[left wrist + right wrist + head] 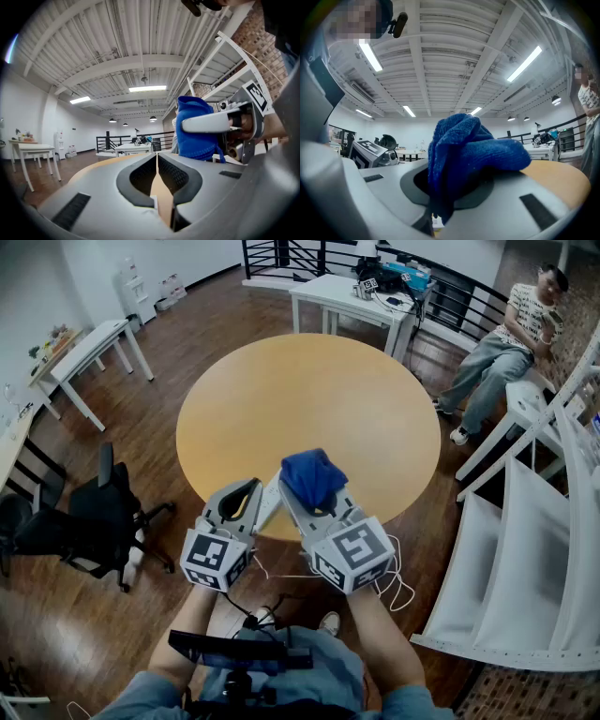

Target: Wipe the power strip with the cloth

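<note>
A bunched blue cloth [312, 476] [473, 145] sticks up out of my right gripper [306, 487] [457, 161], which is shut on it. In the left gripper view the cloth [197, 145] shows at the right, close by. My left gripper [251, 487] [157, 154] is shut, its pads meeting with nothing between them. Both grippers are held side by side and level at the near edge of the round wooden table [309, 399]. I cannot make out the power strip in any view. A thin white cord [398, 582] loops below the right gripper.
A person [497, 343] sits at the back right. White tables stand behind the round one [352, 292] and at the left [89, 348]. A black office chair [94, 521] stands to the left, and a white shelving frame [525, 549] to the right.
</note>
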The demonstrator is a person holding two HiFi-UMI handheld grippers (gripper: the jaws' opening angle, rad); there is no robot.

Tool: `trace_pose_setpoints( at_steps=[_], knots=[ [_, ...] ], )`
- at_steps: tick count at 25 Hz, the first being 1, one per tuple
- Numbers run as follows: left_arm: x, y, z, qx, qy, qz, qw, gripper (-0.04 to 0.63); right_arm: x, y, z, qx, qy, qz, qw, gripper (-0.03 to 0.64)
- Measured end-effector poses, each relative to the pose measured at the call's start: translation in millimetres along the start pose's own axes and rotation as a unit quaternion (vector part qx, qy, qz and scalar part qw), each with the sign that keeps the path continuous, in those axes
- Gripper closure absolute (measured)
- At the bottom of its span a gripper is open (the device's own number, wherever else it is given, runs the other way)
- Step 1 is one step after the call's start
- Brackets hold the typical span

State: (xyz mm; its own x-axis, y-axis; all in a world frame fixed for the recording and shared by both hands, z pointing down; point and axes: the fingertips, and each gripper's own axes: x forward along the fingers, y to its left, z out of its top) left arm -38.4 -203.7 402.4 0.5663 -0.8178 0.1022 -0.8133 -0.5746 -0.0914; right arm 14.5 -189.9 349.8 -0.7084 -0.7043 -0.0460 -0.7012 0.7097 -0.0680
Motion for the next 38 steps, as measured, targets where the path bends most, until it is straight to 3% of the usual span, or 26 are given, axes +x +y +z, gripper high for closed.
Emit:
trace_pose_setpoints(
  at_steps=[4, 12, 14, 20, 23, 27, 38],
  knots=[
    [10, 14, -36, 0.006, 0.021, 0.004, 0.9998, 0.551, 0, 0, -3, 0.0, 0.004, 0.0, 1.0, 0.56],
    [21, 23, -104, -0.023, 0.084, 0.011, 0.9961, 0.487, 0, -2, -7, -0.003, 0.012, -0.002, 1.0, 0.56],
    [24, 22, -124, -0.03, 0.106, 0.008, 0.9938, 0.438, 0, -3, -8, 0.0, 0.013, -0.005, 1.0, 0.56],
    [25, 24, -186, -0.046, 0.174, 0.006, 0.9837, 0.409, 2, -3, -14, -0.003, 0.024, -0.005, 1.0, 0.56],
    [24, 24, -212, -0.06, 0.202, 0.013, 0.9774, 0.35, 2, -3, -16, -0.005, 0.027, -0.004, 1.0, 0.56],
    [25, 23, -232, -0.068, 0.222, 0.02, 0.9726, 0.308, 3, -5, -19, -0.007, 0.036, -0.002, 0.999, 0.56],
    [47, 22, -246, -0.053, 0.228, 0.036, 0.9716, 0.302, 6, -15, -25, -0.005, 0.042, -0.009, 0.999, 0.56]
  ],
)
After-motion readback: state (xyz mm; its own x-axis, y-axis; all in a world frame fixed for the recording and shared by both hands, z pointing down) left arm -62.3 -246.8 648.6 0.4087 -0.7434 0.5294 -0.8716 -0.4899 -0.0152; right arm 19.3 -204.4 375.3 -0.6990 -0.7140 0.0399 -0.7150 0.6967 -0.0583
